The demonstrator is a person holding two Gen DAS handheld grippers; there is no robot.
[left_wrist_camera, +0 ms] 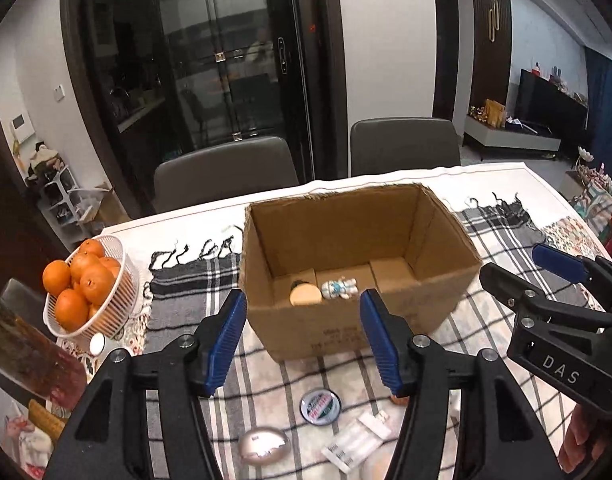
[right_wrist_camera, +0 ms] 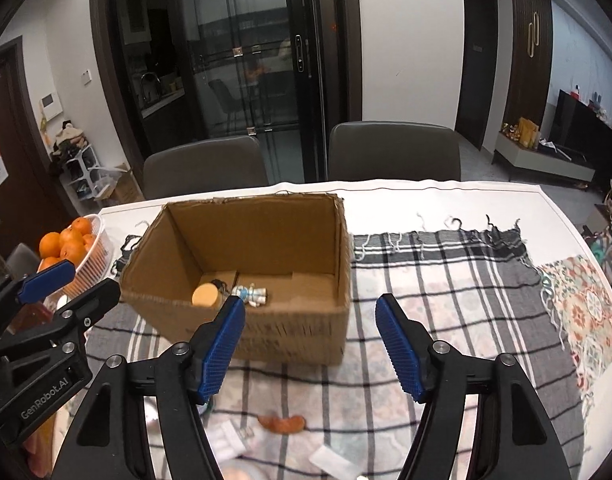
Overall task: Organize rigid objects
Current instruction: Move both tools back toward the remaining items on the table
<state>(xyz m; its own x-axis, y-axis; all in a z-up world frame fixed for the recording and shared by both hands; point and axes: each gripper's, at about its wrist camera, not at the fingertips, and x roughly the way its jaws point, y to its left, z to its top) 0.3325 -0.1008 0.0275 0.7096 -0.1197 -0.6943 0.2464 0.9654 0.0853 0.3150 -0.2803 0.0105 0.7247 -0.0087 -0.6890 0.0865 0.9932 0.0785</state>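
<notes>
An open cardboard box (left_wrist_camera: 425, 312) stands on the plaid cloth; it also shows in the right wrist view (right_wrist_camera: 298, 336). Inside lie a small bottle with a tan cap (left_wrist_camera: 304, 294) (right_wrist_camera: 205, 294) and a white-blue astronaut figure (left_wrist_camera: 339, 289) (right_wrist_camera: 252, 294). My left gripper (left_wrist_camera: 302, 340) is open and empty, just in front of the box. My right gripper (right_wrist_camera: 309, 344) is open and empty, at the box's near right corner. On the cloth near me lie a round tin (left_wrist_camera: 319, 407), a silver oval object (left_wrist_camera: 262, 444), white sachets (left_wrist_camera: 355, 442) (right_wrist_camera: 333, 460) and an orange peel (right_wrist_camera: 282, 424).
A white basket of oranges (left_wrist_camera: 86, 288) (right_wrist_camera: 72, 248) stands at the left. Two grey chairs (left_wrist_camera: 226, 172) (left_wrist_camera: 403, 146) stand behind the table. A patterned cloth (right_wrist_camera: 585, 304) lies at the table's right edge. The right gripper shows in the left wrist view (left_wrist_camera: 517, 268), the left in the right wrist view (right_wrist_camera: 80, 280).
</notes>
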